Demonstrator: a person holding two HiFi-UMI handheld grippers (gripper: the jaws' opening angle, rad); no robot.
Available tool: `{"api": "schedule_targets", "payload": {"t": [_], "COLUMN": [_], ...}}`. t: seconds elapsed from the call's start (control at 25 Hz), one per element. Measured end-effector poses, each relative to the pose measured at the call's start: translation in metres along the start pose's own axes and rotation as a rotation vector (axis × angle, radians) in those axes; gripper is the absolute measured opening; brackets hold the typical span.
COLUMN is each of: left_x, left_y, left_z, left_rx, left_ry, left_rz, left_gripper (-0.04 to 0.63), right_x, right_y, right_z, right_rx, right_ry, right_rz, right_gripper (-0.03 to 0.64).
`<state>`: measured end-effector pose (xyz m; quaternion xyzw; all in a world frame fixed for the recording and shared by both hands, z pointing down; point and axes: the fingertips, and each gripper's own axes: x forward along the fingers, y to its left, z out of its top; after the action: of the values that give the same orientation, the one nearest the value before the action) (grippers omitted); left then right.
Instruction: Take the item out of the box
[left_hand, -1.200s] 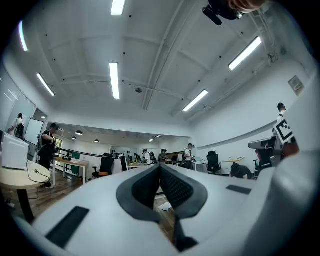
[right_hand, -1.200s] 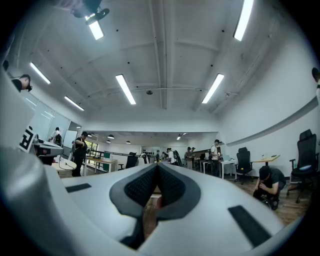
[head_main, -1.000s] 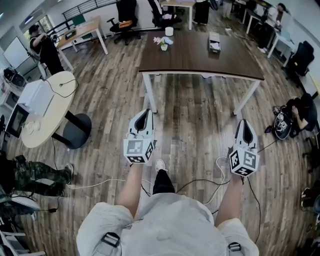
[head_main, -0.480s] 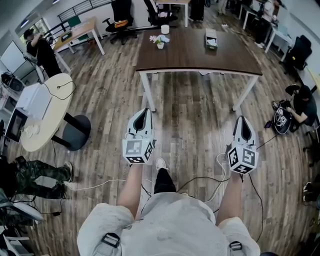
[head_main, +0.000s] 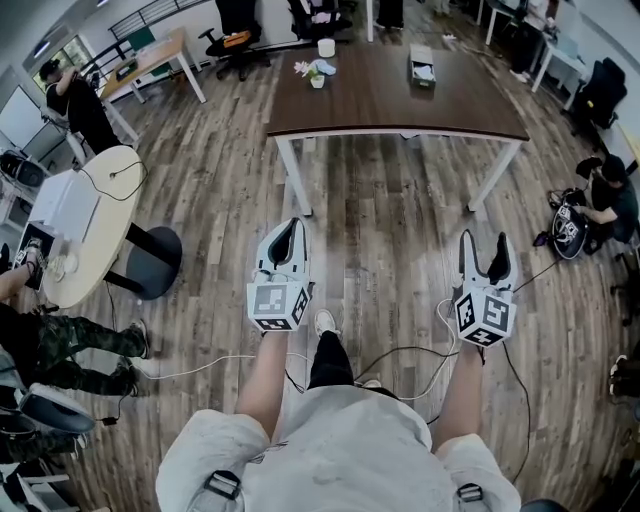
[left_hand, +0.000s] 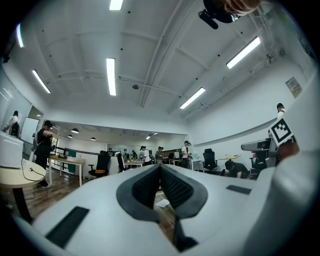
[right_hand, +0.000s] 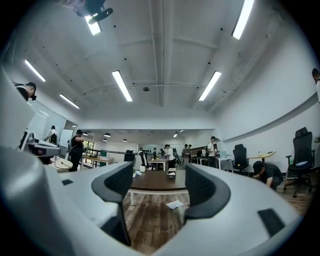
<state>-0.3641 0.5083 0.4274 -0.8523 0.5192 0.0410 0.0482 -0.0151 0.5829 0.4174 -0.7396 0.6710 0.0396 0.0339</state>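
A small open grey box (head_main: 422, 68) stands on the far side of the dark brown table (head_main: 400, 105), well ahead of both grippers. Something pale lies in it; I cannot tell what. The right gripper view shows the same box (right_hand: 171, 173) far off on the table (right_hand: 150, 182). My left gripper (head_main: 288, 228) is held level over the wood floor, its jaws shut and empty (left_hand: 160, 167). My right gripper (head_main: 487, 243) is beside it, and its jaws have just been opening; they stand wide apart with nothing between them (right_hand: 159, 172).
A white cup (head_main: 326, 47) and a small plant (head_main: 317, 78) stand on the table's far left. A round pale table (head_main: 95, 215) and black stool (head_main: 155, 262) are at the left. A person crouches at the right (head_main: 600, 195). Cables (head_main: 400, 360) trail at my feet.
The right gripper's jaws went from shut to wide open. The left gripper stayed shut and still. The table has slid slightly up the head view.
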Motion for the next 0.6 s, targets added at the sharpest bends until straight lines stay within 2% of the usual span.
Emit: {"api": "schedule_targets", "payload": {"t": [0.36,0.6], "left_x": [0.053,0.110], "left_y": [0.026,0.070], "left_z": [-0.033,-0.063], "left_rx": [-0.029,-0.056], "left_ry": [0.051,0.092], "left_rz": [0.003,0.012], "left_gripper": [0.003,0.003], "right_x": [0.062,0.137], "right_y": [0.011,0.031], "right_z": [-0.035,-0.054], "right_rx": [-0.004,-0.001], "right_ry": [0.083,0.134], "right_rz": [0.013,0.030], "right_gripper": [0.324,0.324]}}
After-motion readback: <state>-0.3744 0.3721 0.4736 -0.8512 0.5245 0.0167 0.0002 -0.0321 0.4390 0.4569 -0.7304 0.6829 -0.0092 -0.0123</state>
